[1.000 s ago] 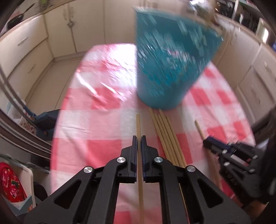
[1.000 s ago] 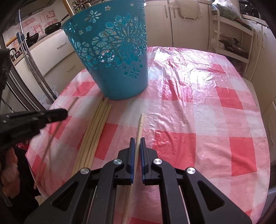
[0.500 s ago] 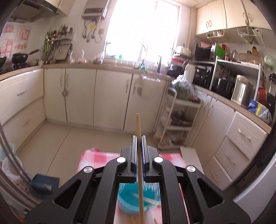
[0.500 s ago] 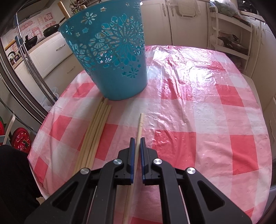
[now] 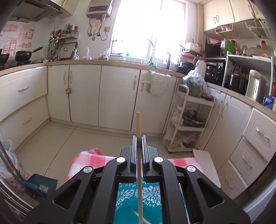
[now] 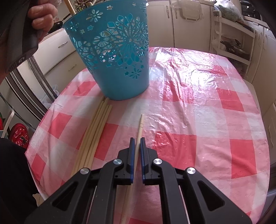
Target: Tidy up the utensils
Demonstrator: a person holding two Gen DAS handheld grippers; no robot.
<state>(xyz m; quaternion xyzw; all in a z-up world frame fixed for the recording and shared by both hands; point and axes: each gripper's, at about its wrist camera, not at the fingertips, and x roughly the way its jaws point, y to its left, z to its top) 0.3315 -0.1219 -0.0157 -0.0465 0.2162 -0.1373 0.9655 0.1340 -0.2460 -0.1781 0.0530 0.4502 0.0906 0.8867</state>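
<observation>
two chopsticks clamped, one raised over the blue basket

the left hand-held gripper (image 5: pixel 138 143) is closed on a wooden chopstick (image 5: pixel 138 131). the stick runs up between the pads and its blunt end pokes out past the fingertips, set against the cream kitchen cabinets (image 5: pixel 117 96). below the gripper body, the left wrist view looks down into the blue cut-out basket (image 5: pixel 150 205); the lower part of the held chopstick crosses over its opening, and the pale tip of another stick shows inside near the bottom edge. whether the held stick touches the basket cannot be told.

the right hand-held gripper (image 6: pixel 136 143) is closed on a second chopstick (image 6: pixel 140 124), which lies low over the worktop (image 6: pixel 198 120) covered in a red and white checked plastic cloth. its squared end points toward the basket (image 6: pixel 112 56) but stops short of it. from this view it is not clear whether the stick rests on the cloth or sits just above it.

just left of that chopstick, a bundle of loose chopsticks (image 6: pixel 94 136) lies side by side on the cloth, their far ends reaching the foot of the basket. the basket stands upright on the far left part of the worktop. at the top left corner of the right wrist view, a person's hand (image 6: pixel 43 15) grips a dark handle beside the basket's rim, with a wooden stick end showing near it.
</observation>
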